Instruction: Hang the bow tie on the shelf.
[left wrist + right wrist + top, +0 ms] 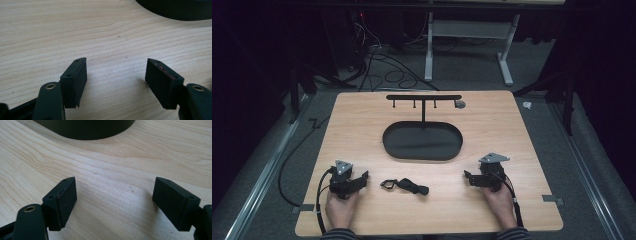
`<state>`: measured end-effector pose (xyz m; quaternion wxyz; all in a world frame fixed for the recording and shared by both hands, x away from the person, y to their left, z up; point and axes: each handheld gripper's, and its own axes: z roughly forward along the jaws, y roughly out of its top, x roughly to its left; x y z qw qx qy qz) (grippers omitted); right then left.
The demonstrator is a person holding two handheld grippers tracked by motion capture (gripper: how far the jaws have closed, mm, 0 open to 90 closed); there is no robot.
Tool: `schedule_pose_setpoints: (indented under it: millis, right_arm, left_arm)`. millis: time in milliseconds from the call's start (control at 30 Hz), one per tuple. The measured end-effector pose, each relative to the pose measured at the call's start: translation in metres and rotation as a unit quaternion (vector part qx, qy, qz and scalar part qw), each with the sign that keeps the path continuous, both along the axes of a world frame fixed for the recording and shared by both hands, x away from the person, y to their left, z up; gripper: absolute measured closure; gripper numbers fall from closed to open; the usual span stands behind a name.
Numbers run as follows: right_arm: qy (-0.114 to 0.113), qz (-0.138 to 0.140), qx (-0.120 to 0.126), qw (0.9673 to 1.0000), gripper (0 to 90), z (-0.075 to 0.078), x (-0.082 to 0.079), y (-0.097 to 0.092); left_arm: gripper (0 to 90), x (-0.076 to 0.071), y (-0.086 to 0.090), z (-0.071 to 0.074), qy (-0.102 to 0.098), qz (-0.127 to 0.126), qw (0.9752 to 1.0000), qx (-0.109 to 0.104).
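Note:
A black strap-like object with a clip at one end [404, 186] lies on the wooden table [362, 125] near its front edge, between the two hands. My left gripper [363, 176] rests on the table to its left, jaws wide open and empty [116, 75], pointing right toward the strap. On the strap's right my right gripper [468, 178] also rests on the table, open with only bare wood between its pads [113, 197]. A black oval tray [422, 141] with an upright hook rack [423, 98] stands behind them at the table's middle.
The tray's dark rim [175, 10] shows at the top of the left gripper view, and the tray's rim [85, 130] in the right gripper view too. A small grey round piece [460, 104] lies by the rack's right end. Cables trail off the table's left and right.

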<state>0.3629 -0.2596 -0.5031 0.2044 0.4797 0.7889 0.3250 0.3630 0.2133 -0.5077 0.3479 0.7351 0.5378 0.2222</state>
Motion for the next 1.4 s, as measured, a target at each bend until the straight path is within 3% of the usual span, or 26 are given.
schedule_pose_setpoints:
  millis: [467, 667, 1400]
  right_arm:
    - [0.0, 0.001, 0.0, 1.0, 20.8, 0.0, 0.0, -0.0001]
    - [0.0, 0.002, 0.0, 1.0, 20.7, 0.0, 0.0001, -0.0002]
    - [0.0, 0.002, -0.001, 1.0, 20.7, 0.0001, 0.0002, -0.0002]
  left_arm:
    - [34.4, -0.0001, -0.0008, -0.0001, -0.001, 0.001, 1.0, 0.003]
    - [33.5, 0.0, -0.003, -0.0002, -0.001, -0.002, 0.9999, 0.014]
    - [32.9, -0.0003, -0.0021, 0.0001, 0.001, 0.003, 1.0, 0.004]
